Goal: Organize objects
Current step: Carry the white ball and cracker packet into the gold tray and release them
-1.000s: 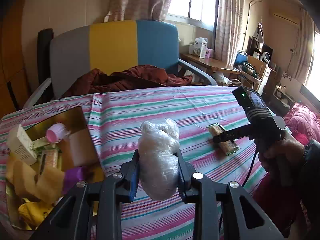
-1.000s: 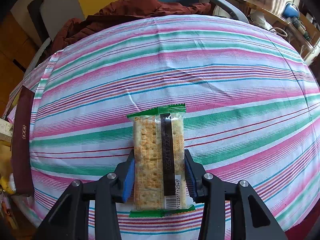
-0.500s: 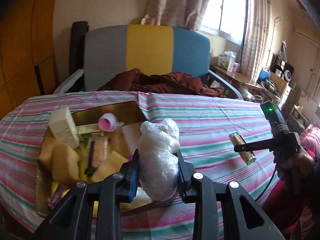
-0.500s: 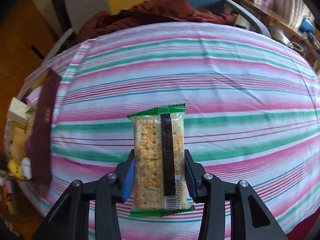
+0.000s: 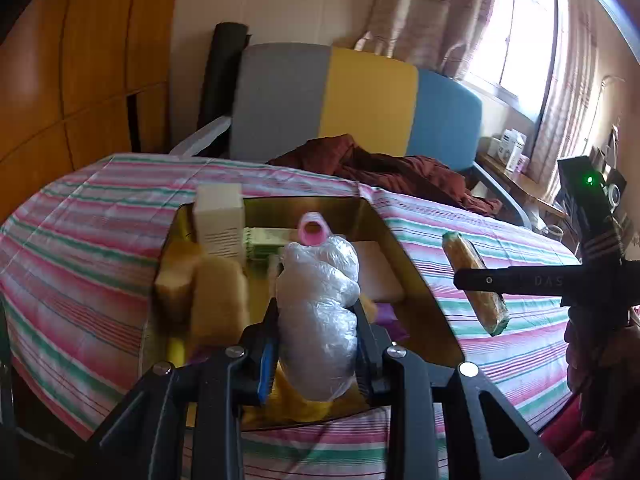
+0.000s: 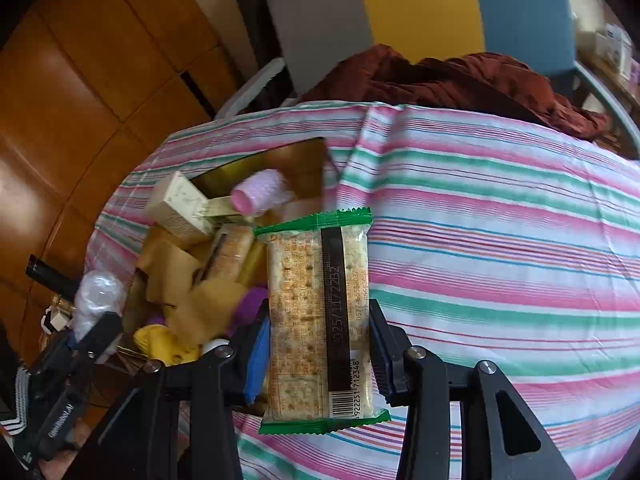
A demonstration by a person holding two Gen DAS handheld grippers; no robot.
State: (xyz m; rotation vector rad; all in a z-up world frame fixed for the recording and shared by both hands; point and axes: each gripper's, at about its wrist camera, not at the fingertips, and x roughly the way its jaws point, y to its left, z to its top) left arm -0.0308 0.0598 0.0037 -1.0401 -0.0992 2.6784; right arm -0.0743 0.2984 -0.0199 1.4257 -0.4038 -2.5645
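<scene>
Left tool [image 5: 316, 340] clenched on soft, light plastic bundle [image 5: 318, 308]; right tool [image 6: 318, 354] grasps brittle cracker pack [image 6: 320, 316] mid-body; we hover both above gold box [image 5: 416, 280].

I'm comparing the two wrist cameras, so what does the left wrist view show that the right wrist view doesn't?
Only the left wrist view shows the bright window and the right tool's green light. Only the right wrist view shows the cracker packet's barcode. Both show the gold box, the pink roller, the plastic-wrapped bundle and the cracker packet.
</scene>
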